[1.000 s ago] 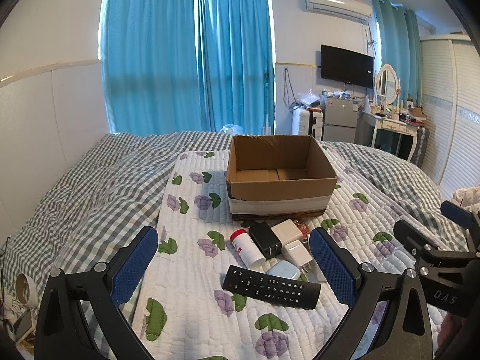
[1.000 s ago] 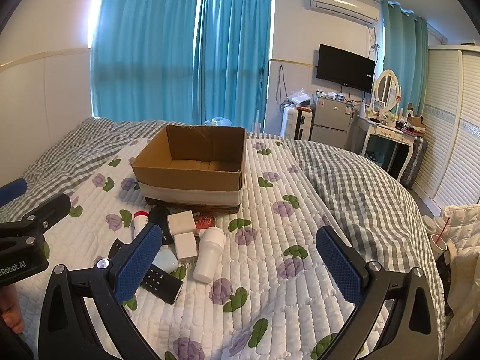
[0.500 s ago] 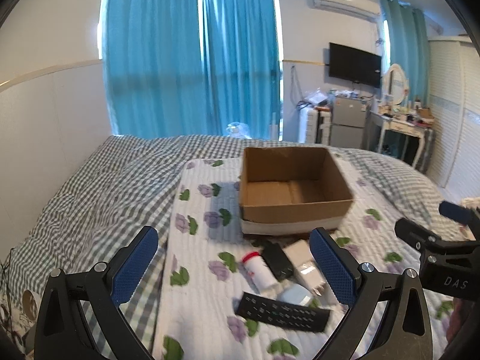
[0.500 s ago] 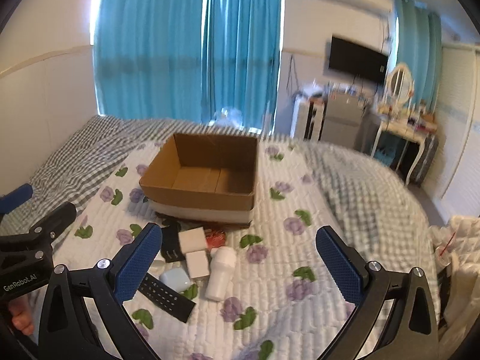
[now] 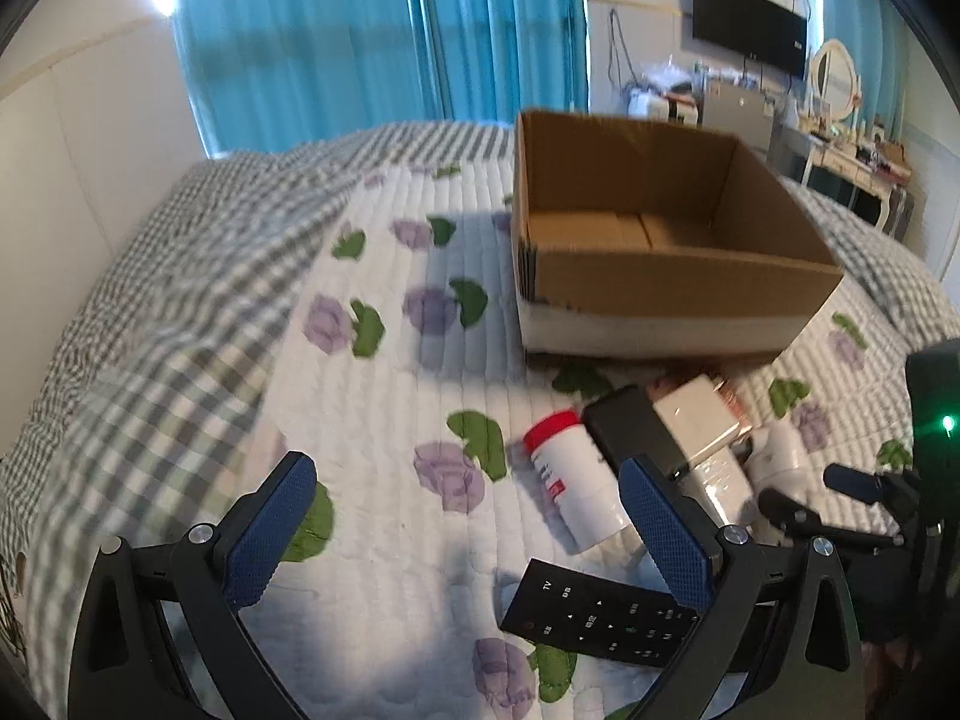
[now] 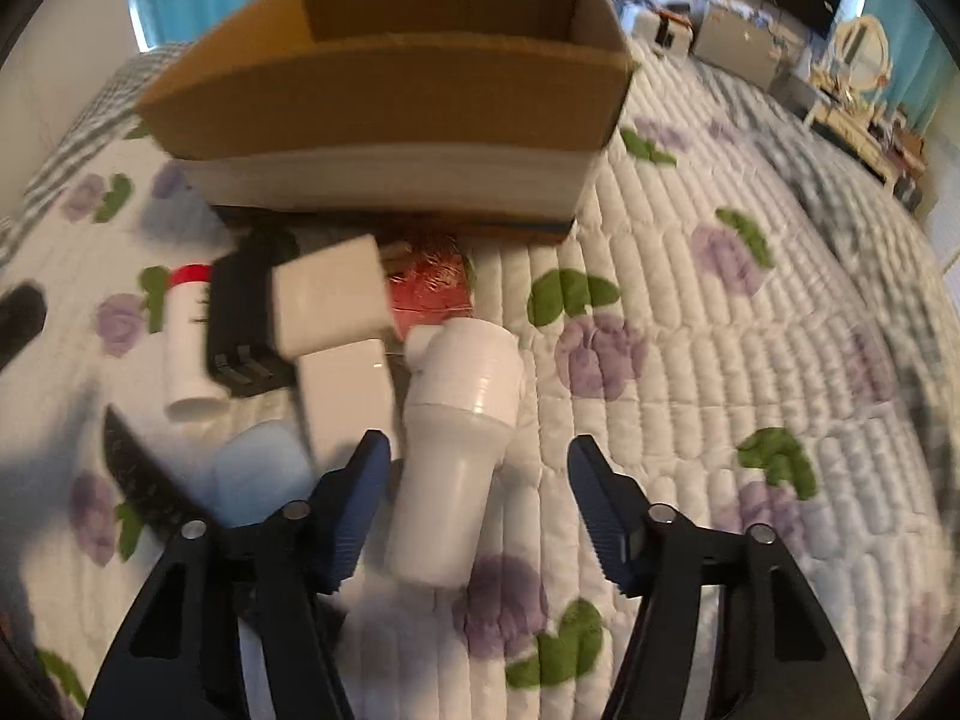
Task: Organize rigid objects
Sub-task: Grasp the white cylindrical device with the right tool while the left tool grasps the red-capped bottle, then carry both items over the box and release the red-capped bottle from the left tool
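An open, empty cardboard box (image 5: 660, 258) (image 6: 390, 96) stands on the quilt. In front of it lies a pile: a white bottle with a red cap (image 5: 570, 480) (image 6: 189, 342), a black adapter (image 5: 636, 432) (image 6: 240, 330), white chargers (image 5: 702, 420) (image 6: 330, 300), a large white cylinder (image 6: 456, 444), a pale blue case (image 6: 258, 474) and a black remote (image 5: 600, 612) (image 6: 144, 480). My right gripper (image 6: 480, 474) is open, low over the pile, its jaws on either side of the white cylinder's lower part. My left gripper (image 5: 468, 534) is open and empty above the quilt, left of the bottle.
The flowered white quilt (image 5: 390, 420) lies on a grey checked bedcover (image 5: 180, 276). Blue curtains (image 5: 360, 30), a TV (image 5: 750, 30) and a dressing table (image 5: 852, 144) stand at the back. The right gripper shows at the left wrist view's right edge (image 5: 840, 516).
Both grippers have dropped and moved in toward the pile. The right gripper has come down around the white cylinder. The left has swung left and lower, by the remote.
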